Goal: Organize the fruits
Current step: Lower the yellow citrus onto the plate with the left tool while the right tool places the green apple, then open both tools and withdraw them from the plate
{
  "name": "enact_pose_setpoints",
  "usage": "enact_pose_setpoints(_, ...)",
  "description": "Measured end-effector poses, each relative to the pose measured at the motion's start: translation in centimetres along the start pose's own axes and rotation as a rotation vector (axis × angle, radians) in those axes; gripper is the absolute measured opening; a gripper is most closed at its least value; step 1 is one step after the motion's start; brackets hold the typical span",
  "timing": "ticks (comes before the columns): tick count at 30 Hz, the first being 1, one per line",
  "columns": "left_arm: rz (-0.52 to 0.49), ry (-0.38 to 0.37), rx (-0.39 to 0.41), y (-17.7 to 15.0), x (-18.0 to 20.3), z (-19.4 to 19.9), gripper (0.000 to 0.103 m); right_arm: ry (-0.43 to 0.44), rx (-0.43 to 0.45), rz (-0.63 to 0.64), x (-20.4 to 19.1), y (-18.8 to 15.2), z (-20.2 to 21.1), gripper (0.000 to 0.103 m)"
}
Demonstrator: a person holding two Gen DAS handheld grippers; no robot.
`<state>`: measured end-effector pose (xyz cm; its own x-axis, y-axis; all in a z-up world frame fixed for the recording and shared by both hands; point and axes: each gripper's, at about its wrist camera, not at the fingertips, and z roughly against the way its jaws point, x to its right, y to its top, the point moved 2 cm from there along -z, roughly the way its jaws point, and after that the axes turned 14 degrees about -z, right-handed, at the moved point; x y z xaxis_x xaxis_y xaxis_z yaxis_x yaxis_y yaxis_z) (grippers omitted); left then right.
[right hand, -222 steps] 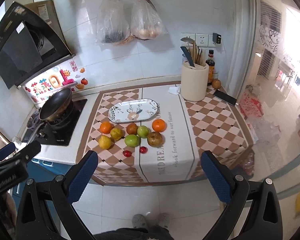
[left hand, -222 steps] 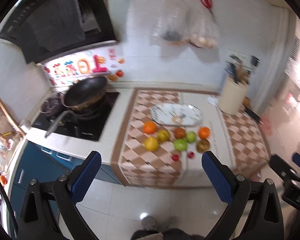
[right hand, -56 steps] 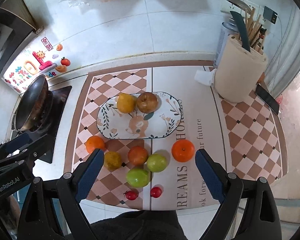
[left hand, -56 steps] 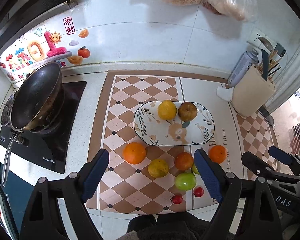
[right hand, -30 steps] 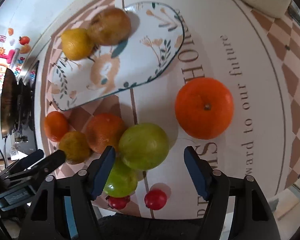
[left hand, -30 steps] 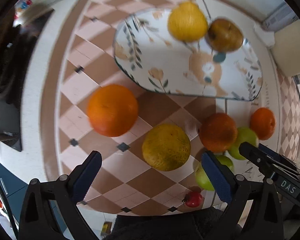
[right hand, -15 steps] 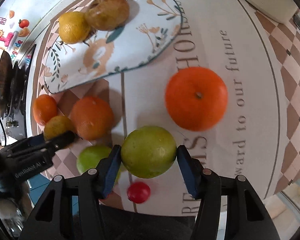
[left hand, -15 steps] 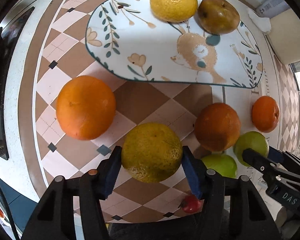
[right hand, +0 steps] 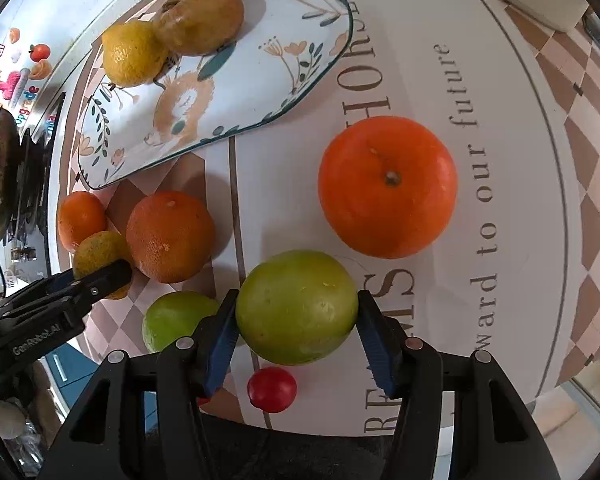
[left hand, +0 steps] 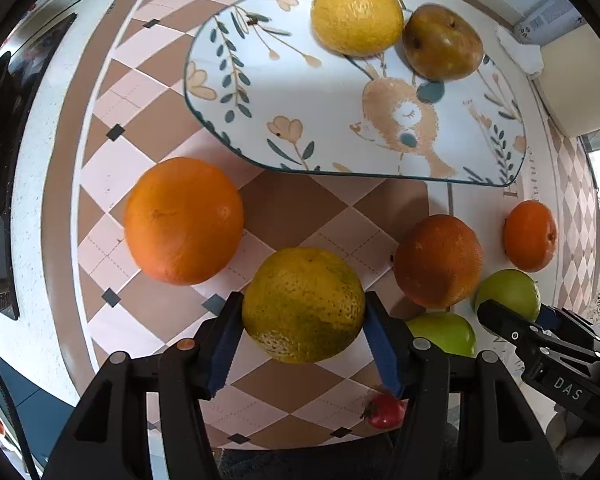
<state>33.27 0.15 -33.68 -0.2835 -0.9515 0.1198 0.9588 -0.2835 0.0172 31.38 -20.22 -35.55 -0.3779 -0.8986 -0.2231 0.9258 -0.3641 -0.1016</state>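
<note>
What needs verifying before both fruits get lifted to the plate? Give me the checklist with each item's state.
1. Left gripper pads on both sides of the yellow-green citrus: ok, jaws just closed on it.
2. Right gripper pads against the green apple: ok, jaws just closed on it.
3. Free room on the plate: ok, only the lemon and brown pear sit at its far end.
4. Neighbours clear of the held citrus: ok, the big orange stands apart.
5. Second green apple clear of the right gripper's finger: cannot tell.
6. Grip firmness: cannot tell.
</note>
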Motion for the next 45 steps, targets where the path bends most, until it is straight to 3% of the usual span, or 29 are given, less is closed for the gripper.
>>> enact_pose_setpoints(6,0.001,-0.04,0.109,1.3,-0.8,6.3,0.056,0.048,0.09,0.033,-1.6,1.5,4.7,0.059)
enact_pose_setpoints(11,-0.035,0.045,0.176,5.6,-2.3,9.6,0.056,0.018,0.132,0.064,-4.2,5.9,5.6,0.059)
enact_pose_setpoints(19,-0.068,0.147,0.089,12.3,-4.9,5.7,0.056,-0.11,0.098,0.147,-7.3,11.2,1.8,0.059)
enact_pose_setpoints(23,-0.069,0.131,0.041,14.5,-5.3,3.5,0.056,-0.128,0.078,0.16,-7.6,12.2,0.8,0.059)
enact_pose_setpoints(34,-0.071,0.123,-0.053,15.8,-6.0,-0.2,0.057,-0.132,0.039,0.174,-6.9,14.1,0.0,0.06)
enact_pose_setpoints(38,-0.05,0.132,-0.047,16.0,-6.4,-0.2,0.058,-0.13,0.036,0.162,-7.7,14.0,-0.3,0.072)
enact_pose_setpoints(42,-0.034,0.135,-0.025,16.1,-6.7,0.8,0.06,-0.132,0.05,0.158,-7.6,14.0,0.5,0.073)
enact_pose_setpoints(44,-0.021,0.133,-0.012,16.2,-6.9,1.4,0.067,-0.13,0.056,0.15,-7.9,13.9,0.7,0.081)
enact_pose_setpoints(45,-0.013,0.133,-0.005,16.2,-6.9,1.8,0.077,-0.129,0.057,0.145,-7.9,13.8,0.9,0.087)
